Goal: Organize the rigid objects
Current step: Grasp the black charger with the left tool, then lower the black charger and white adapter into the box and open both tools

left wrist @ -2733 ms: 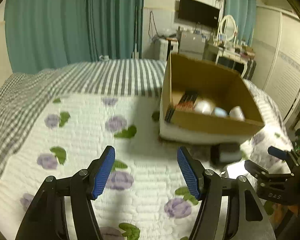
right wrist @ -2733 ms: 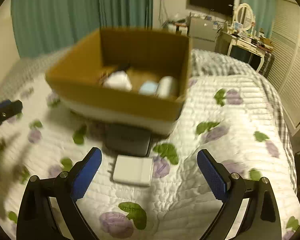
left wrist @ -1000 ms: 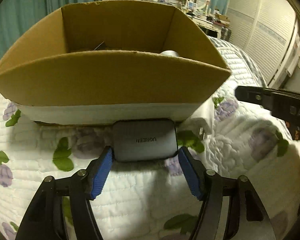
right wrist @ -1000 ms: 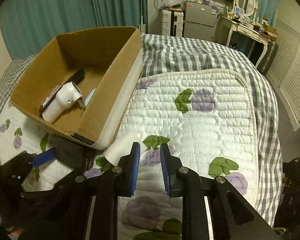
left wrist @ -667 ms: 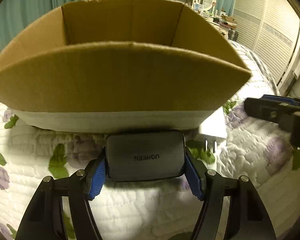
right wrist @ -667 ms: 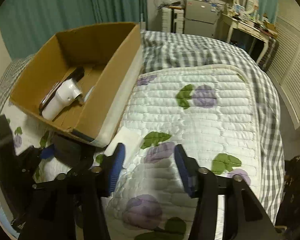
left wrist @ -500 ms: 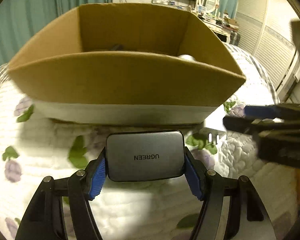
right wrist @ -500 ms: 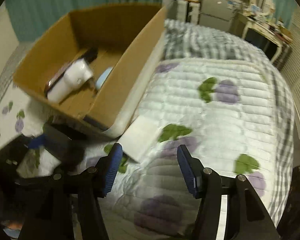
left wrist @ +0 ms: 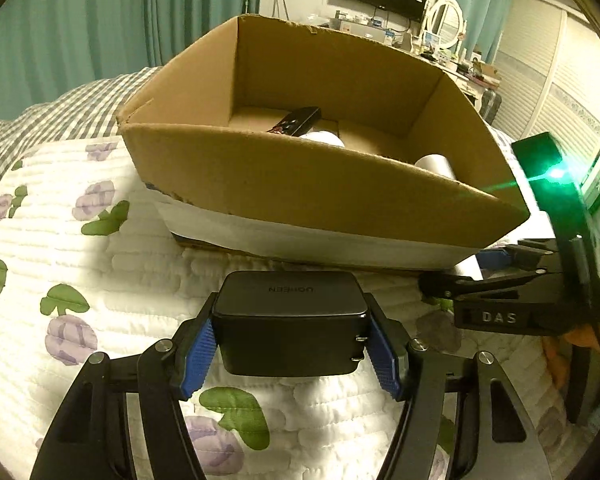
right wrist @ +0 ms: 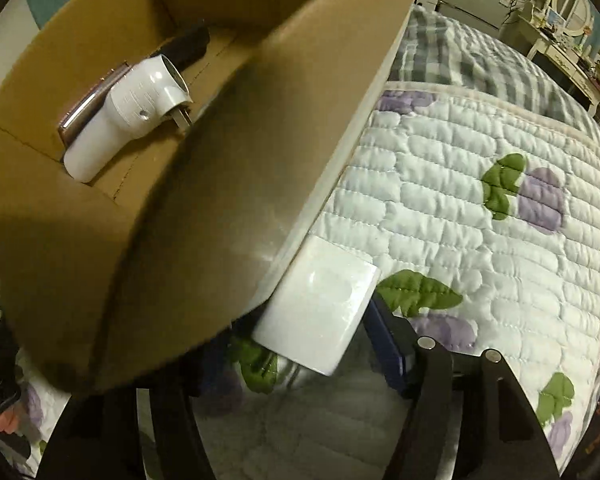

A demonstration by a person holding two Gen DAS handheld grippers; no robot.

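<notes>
My left gripper point(left wrist: 290, 344) is shut on a dark grey UGREEN charger point(left wrist: 288, 316), held just above the quilt in front of the cardboard box point(left wrist: 300, 188). My right gripper point(right wrist: 300, 356) straddles a white charger block point(right wrist: 320, 304) lying against the box's corner point(right wrist: 204, 208); the right pad point(right wrist: 386, 344) sits beside the block, the left finger is hidden under the box edge. The right gripper also shows in the left wrist view point(left wrist: 496, 276). Inside the box lie a white device point(right wrist: 128, 116) and a dark flat item point(right wrist: 188, 46).
The box sits on a white quilt with purple flowers point(right wrist: 480, 208) over a checked bedspread point(left wrist: 60, 112). Teal curtains point(left wrist: 100, 20), a dresser with a mirror point(left wrist: 444, 28) and white wardrobe doors point(left wrist: 560, 92) stand beyond the bed.
My left gripper has closed on the grey charger and lifted it a little. My right gripper has moved in low at the box corner, around the white block.
</notes>
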